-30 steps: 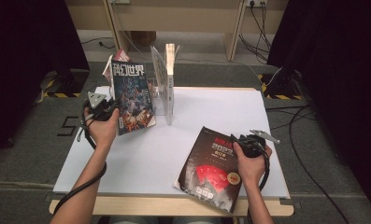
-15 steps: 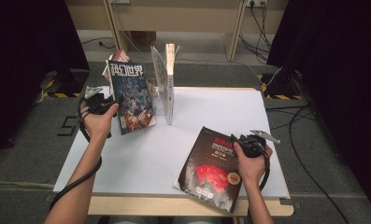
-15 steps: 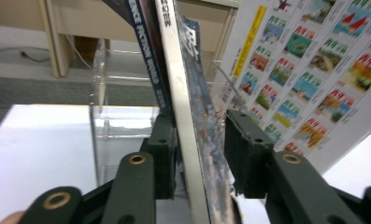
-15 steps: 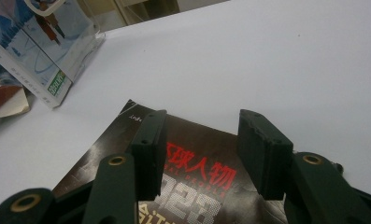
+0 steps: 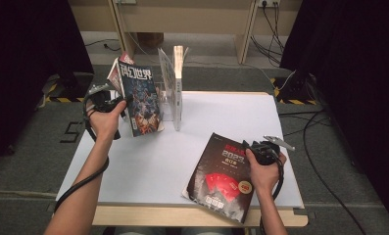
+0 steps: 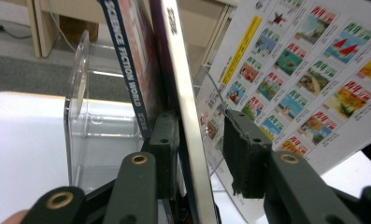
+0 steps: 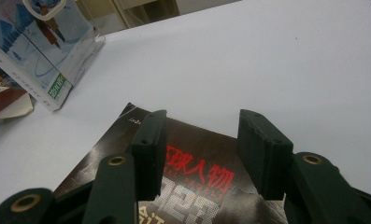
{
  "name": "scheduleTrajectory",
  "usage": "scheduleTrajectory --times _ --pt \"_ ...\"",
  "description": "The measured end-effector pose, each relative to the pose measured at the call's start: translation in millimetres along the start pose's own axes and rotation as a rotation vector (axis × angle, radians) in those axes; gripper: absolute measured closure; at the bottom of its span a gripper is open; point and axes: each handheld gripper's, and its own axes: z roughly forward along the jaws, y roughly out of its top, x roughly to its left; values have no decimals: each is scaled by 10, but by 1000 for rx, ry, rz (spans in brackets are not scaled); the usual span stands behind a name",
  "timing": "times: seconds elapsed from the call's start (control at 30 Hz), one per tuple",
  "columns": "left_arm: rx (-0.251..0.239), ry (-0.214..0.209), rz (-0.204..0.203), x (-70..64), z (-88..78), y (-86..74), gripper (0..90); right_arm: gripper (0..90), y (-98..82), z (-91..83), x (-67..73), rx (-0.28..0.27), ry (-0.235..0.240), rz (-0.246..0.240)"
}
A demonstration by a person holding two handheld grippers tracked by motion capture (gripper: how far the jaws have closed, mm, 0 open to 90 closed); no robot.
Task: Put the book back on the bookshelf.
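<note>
While left gripper jaws just opened, apart round upright sci-fi magazine, no clamp, at table far-left corner beside clear rack. Right gripper jaws apart over dark magazine, near-right edge.

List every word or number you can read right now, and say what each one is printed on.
"SCIENCE FICTION WORLD": spine of the blue magazine, standing by the clear rack.
"2023": cover of the dark magazine lying flat; large red Chinese characters sit above it.
Large Chinese title on the blue magazine's cover: visible in the high view.
Catalogue page of small pictures with red captions: too small to read.
Green label on the book in the rack: blurred.
</note>
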Motion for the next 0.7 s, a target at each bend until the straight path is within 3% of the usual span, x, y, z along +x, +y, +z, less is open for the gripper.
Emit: scheduleTrajectory --times 0.1,0.17,0.27,0.33,0.43,0.53,0.7 --pt "26 12 15 -3 41 -55 667 537 -3 0 -2 3 -1 3" --pt "47 38 53 3 71 -78 748 537 -4 3 -3 4 -1 3" --pt "68 38 36 13 96 -68 771 536 -8 8 -7 7 -1 -3" --pt "73 42 48 -7 101 -51 775 535 -10 12 -2 9 0 5" --pt "69 40 58 -40 99 -50 786 534 -12 18 -7 15 -2 -1" --pt "51 80 106 -82 100 -85 809 533 -18 17 -6 21 0 0" --pt "33 60 92 -98 58 -131 819 530 -18 12 -12 21 -2 3"
